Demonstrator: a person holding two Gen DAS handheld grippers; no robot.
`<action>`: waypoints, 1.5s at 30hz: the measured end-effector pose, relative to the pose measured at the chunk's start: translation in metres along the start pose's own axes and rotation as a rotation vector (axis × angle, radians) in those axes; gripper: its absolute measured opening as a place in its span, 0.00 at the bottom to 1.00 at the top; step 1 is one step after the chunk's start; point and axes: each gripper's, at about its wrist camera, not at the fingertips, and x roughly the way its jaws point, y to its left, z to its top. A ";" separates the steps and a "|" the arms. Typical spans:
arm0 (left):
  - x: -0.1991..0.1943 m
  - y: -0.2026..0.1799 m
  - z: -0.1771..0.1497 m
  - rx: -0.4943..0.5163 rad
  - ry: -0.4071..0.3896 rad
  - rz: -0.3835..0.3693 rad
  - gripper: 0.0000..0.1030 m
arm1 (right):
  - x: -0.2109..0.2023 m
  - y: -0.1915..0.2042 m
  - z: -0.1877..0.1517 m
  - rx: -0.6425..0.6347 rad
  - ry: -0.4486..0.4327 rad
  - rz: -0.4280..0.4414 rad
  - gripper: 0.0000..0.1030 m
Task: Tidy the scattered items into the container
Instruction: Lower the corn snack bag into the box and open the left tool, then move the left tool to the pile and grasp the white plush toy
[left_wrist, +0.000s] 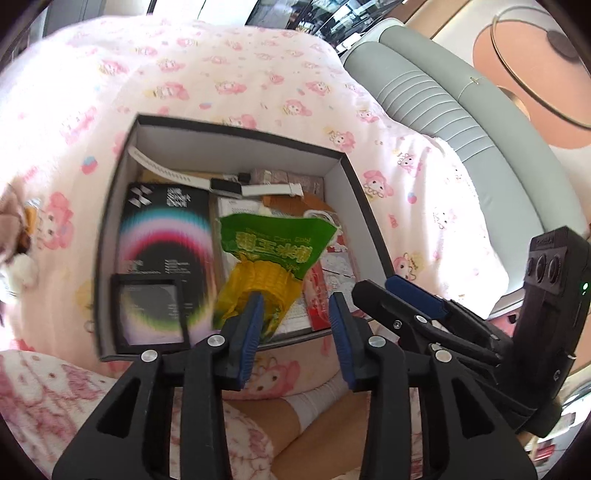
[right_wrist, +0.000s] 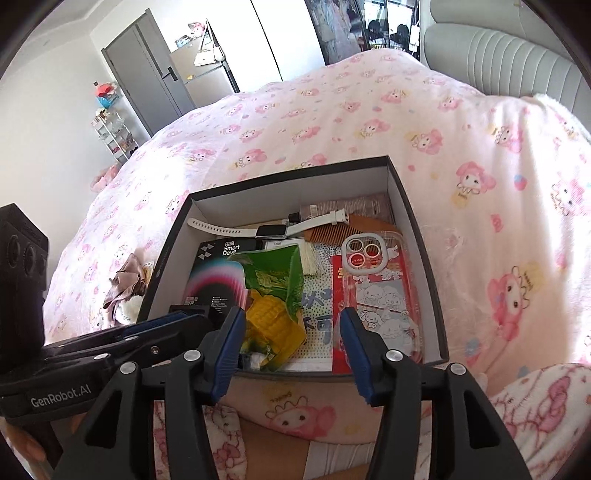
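Left wrist: left gripper (left_wrist: 295, 317) released, nothing between its pads; corn packet (left_wrist: 273, 258) lying in the box (left_wrist: 347, 162). Judged light, crinkly, slippery (pinch the green top flap).

Right wrist: right gripper (right_wrist: 291, 339) released over the same packet.

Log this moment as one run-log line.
left gripper: open, empty | right gripper: open, empty | corn snack packet: in box | brown plush item: on bedspread outside box

Dark grey box (right_wrist: 417, 236), green-yellow corn packet (right_wrist: 275, 295), pink cartoon-print bedspread (right_wrist: 332, 110)
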 end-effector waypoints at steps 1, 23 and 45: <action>-0.005 -0.003 -0.001 0.015 -0.011 0.018 0.36 | -0.004 0.003 -0.001 -0.003 -0.002 -0.008 0.47; -0.127 0.173 -0.041 -0.274 -0.141 0.119 0.36 | 0.044 0.198 -0.008 -0.331 0.102 0.229 0.47; -0.075 0.381 -0.019 -0.575 -0.106 0.093 0.46 | 0.210 0.266 0.003 -0.291 0.514 0.199 0.49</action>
